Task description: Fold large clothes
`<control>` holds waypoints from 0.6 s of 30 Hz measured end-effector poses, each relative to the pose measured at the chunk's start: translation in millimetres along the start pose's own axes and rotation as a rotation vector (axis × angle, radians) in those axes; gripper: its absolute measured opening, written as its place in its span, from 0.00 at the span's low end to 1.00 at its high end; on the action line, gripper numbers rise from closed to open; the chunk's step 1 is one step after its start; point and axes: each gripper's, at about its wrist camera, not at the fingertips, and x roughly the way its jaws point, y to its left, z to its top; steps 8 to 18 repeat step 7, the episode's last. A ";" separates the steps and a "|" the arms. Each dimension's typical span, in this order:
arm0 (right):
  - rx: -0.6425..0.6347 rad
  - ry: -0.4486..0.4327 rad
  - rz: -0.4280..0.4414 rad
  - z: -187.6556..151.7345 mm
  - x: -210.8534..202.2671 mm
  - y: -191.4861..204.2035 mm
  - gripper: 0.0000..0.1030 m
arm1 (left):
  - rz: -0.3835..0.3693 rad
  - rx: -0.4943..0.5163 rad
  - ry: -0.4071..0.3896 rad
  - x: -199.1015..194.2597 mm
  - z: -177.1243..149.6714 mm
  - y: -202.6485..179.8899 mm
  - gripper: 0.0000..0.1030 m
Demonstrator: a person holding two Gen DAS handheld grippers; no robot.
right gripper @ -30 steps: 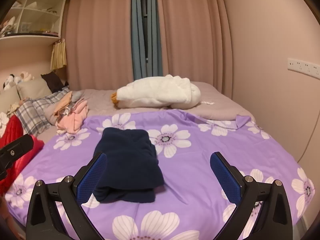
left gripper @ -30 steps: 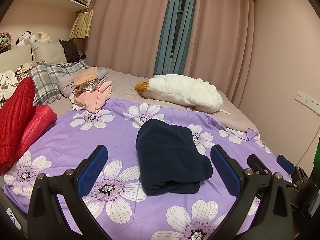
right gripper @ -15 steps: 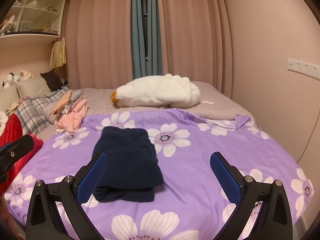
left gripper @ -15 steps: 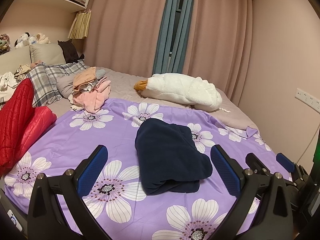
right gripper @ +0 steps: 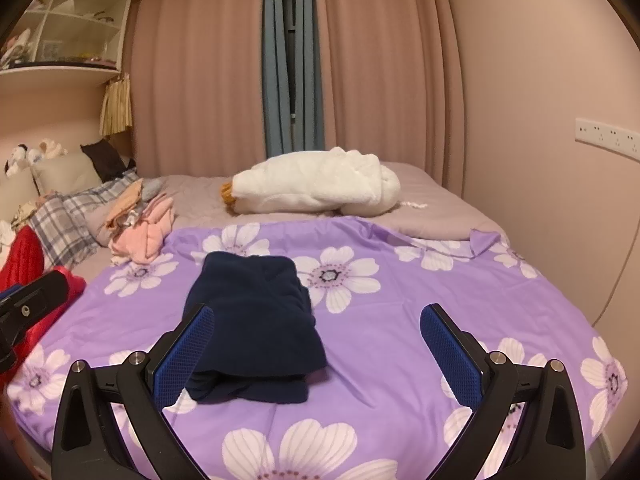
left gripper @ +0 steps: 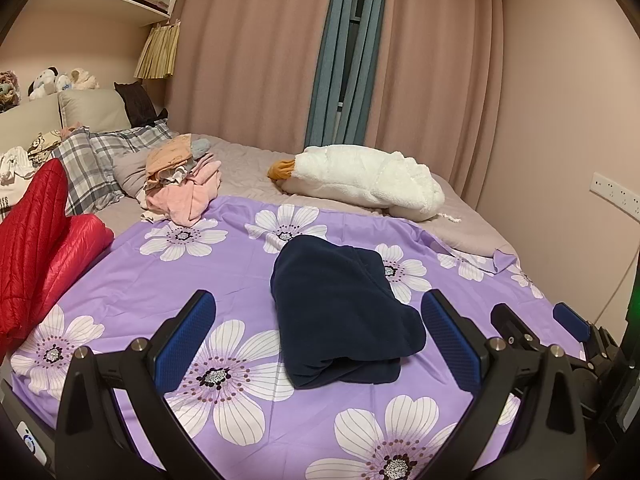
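holding my left gripper point(left gripper: 316, 336) and right gripper point(right gripper: 316, 352) wide open and empty, i judged the navy garment point(left gripper: 340, 312) already folded on the purple flowered sheet point(left gripper: 140, 280), while the pink clothes pile point(left gripper: 180, 192) waited unfolded.

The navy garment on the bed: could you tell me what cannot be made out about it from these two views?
- Navy garment: its type is hidden by its own folds, both views.
- Its near left corner: covered by the right gripper's finger, right wrist view.
- Its underside: against the purple sheet.
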 end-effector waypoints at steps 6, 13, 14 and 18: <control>-0.002 -0.001 0.001 0.5 0.0 0.1 0.99 | 0.001 0.003 0.007 0.3 0.1 3.6 1.00; -0.002 0.000 0.001 0.5 0.2 0.0 0.99 | 0.000 0.001 0.007 0.2 0.3 4.3 1.00; -0.002 0.000 0.001 0.5 0.2 0.0 0.99 | 0.000 0.001 0.007 0.2 0.3 4.3 1.00; -0.002 0.000 0.001 0.5 0.2 0.0 0.99 | 0.000 0.001 0.007 0.2 0.3 4.3 1.00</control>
